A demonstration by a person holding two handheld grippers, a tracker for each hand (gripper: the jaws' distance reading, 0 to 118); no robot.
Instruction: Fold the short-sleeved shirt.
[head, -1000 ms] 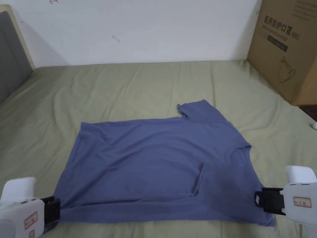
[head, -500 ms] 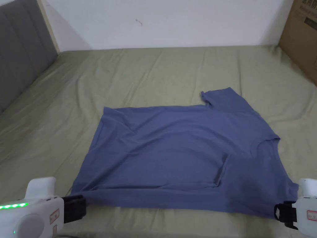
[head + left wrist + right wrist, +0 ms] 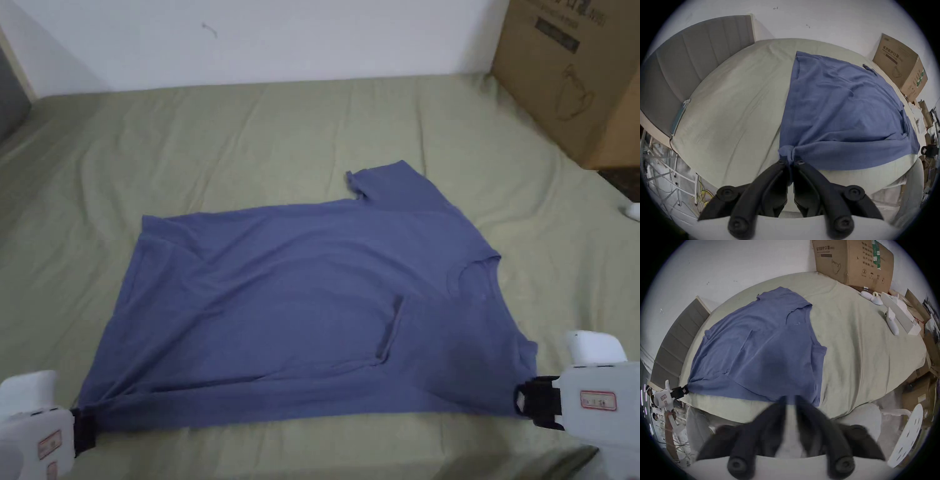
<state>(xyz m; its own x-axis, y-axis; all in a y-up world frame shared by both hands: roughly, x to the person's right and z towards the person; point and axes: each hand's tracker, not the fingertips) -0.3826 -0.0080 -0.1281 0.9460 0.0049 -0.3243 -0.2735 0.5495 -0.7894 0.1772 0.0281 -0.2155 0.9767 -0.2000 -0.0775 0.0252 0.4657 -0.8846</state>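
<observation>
Between the earlier head views and now the picture swings about, which is mostly the camera; against the shirt itself, both grippers sit at the same near corners, and the near edge now lies straighter. Spread across the green bed sheet (image 3: 300, 125), the blue short-sleeved shirt (image 3: 294, 300) has its collar at 3 o'clock and its hem at 9 o'clock. One sleeve points to 12 o'clock, while the near side is already turned in over the body.

At 8 o'clock the left gripper (image 3: 790, 162) has its jaws pressed together on a bunched hem corner, the cloth gathered into a knot between the tips. At 4 o'clock the right gripper (image 3: 790, 398) reaches the shoulder edge, but that gripper's own view is blurred and a narrow gap shows between the jaws, so I cannot tell whether it pinches the cloth. A cardboard box (image 3: 575, 69) stands at 1 o'clock, well apart from the shirt.

The step in hand looks like tensioning the near fold before carrying it over. To do it well, both ends should lift together and level, keeping the edge taut so the tucked sleeve stays inside. Carrying it toward 12 o'clock slowly would stop the far sleeve from dragging. Confirming the right pinch first seems wise.
</observation>
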